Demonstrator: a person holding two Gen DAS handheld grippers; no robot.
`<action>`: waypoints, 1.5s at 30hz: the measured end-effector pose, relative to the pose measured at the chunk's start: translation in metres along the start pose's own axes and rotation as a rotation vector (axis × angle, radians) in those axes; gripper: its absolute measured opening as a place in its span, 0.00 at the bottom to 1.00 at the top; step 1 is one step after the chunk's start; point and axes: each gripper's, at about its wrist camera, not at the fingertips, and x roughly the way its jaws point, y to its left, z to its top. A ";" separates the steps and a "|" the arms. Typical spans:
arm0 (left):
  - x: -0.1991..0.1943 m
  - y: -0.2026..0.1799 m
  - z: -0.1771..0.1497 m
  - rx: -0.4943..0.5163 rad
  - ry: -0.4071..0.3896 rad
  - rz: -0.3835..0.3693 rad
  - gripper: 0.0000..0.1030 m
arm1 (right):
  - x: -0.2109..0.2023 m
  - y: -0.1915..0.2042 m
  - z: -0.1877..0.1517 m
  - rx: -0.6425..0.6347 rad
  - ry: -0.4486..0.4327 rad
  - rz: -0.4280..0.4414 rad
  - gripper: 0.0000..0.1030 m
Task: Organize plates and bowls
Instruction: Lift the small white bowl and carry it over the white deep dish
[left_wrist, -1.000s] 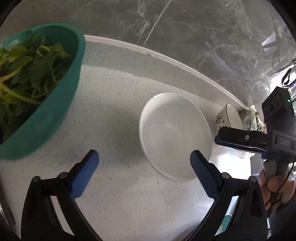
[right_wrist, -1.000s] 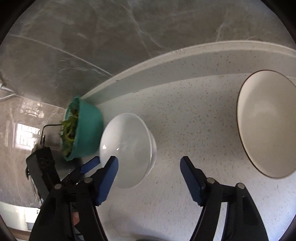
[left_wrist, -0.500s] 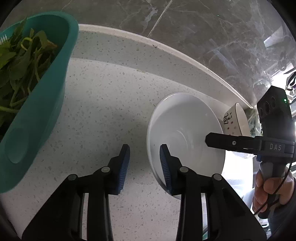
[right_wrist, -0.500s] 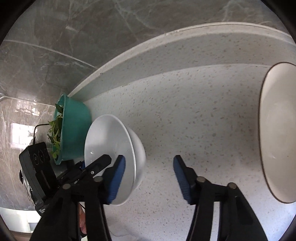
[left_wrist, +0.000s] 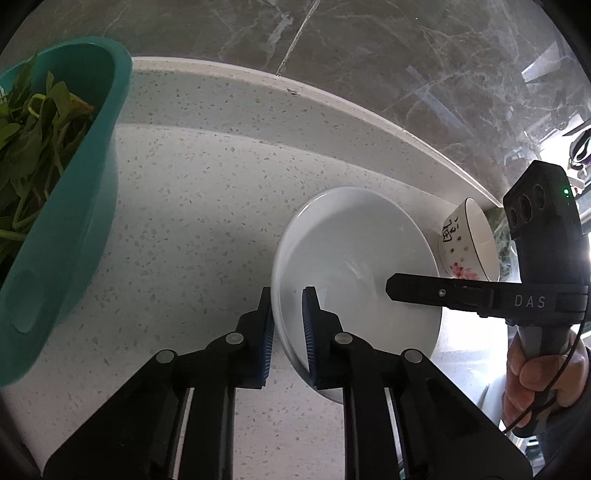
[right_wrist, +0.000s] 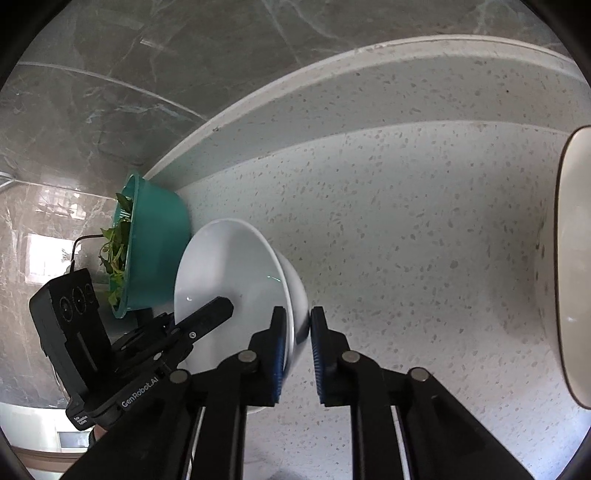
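White bowl | rim is being clamped on opposite sides by closing left gripper and right gripper | balanced two-handed lift is likely intended

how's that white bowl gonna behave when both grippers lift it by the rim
The white bowl looks glazed and glossy, so probably slippery against the pads. It seems rigid ceramic, likely fairly heavy and breakable if dropped. The left gripper and right gripper are closing on opposite rim edges, which should limit tipping.

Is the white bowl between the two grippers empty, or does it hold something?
Empty. The white bowl shows only a bare, glossy inside in both wrist views; no food or water is visible in it.
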 end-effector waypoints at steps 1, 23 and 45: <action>-0.001 0.000 0.000 0.001 0.001 0.002 0.13 | 0.001 0.001 0.000 -0.001 0.001 -0.002 0.15; -0.043 -0.047 -0.025 0.071 0.007 -0.036 0.13 | -0.052 -0.013 -0.044 0.053 -0.075 0.039 0.15; -0.048 -0.199 -0.097 0.234 0.088 -0.124 0.13 | -0.149 -0.082 -0.135 0.174 -0.198 0.060 0.15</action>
